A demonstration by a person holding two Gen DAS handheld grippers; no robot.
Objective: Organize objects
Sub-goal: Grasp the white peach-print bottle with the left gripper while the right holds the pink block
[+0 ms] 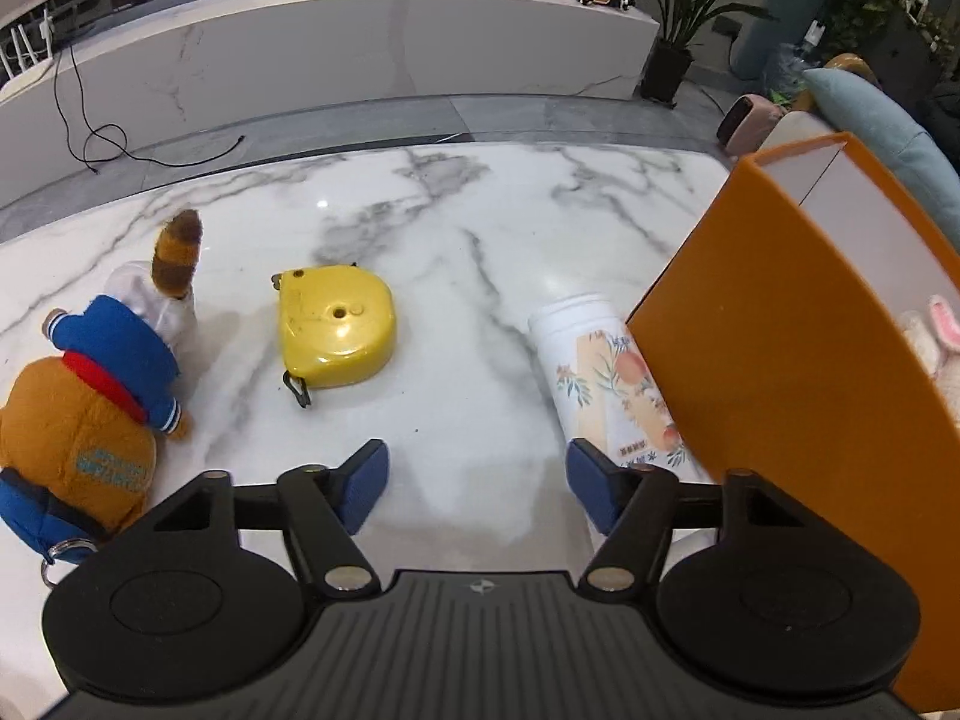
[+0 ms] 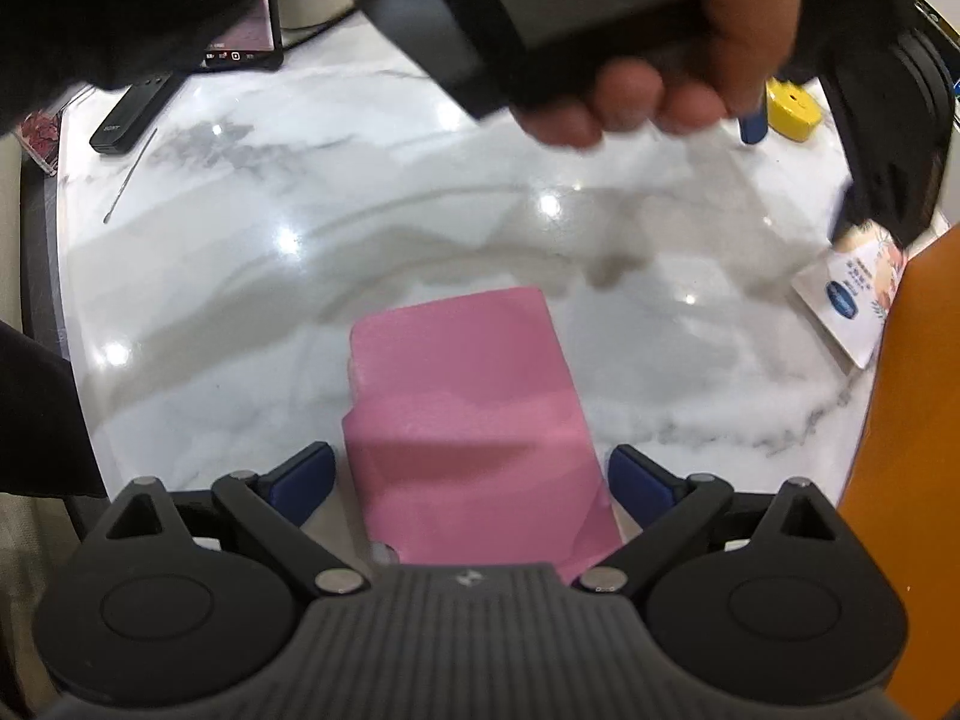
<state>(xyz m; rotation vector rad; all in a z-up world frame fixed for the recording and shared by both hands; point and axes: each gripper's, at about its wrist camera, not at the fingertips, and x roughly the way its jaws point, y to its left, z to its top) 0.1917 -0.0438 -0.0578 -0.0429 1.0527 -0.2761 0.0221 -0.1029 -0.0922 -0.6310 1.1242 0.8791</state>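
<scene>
The left gripper [image 1: 477, 489] hangs over bare marble table [image 1: 468, 276], its blue fingers [image 1: 363, 489] spread wide with nothing between them. Just right of its right finger lies a white bottle [image 1: 591, 366] with a peach print, on its side, its near end against the orange box [image 1: 774, 354] that stands at the right edge. Inside the box a pale plush rabbit [image 1: 939, 339] shows. At the near left a brown plush [image 1: 84, 414] in a blue jacket and red scarf lies on the table, its striped tail [image 1: 177, 255] pointing away, a key ring [image 1: 57, 561] at its near end. Between plush and bottle, farther off, sits a yellow tape measure [image 1: 336, 336], apart from both. Beyond the table runs a white marble counter [image 1: 336, 54] with potted plants [image 1: 684, 18] to its right.

The right gripper [image 2: 471, 486] has its jaws spread on either side of a pink cloth [image 2: 468, 414] lying flat on the table; the fingers do not touch it. To the right the box wall [image 2: 906, 396] rises, with the bottle [image 2: 852, 300] beside it. Farther off a hand [image 2: 654, 54] grips the left gripper's handle, blurred, with the tape measure [image 2: 792, 108] past it at far right. At far left lie a black remote [image 2: 129, 114] and a phone [image 2: 243, 42]
</scene>
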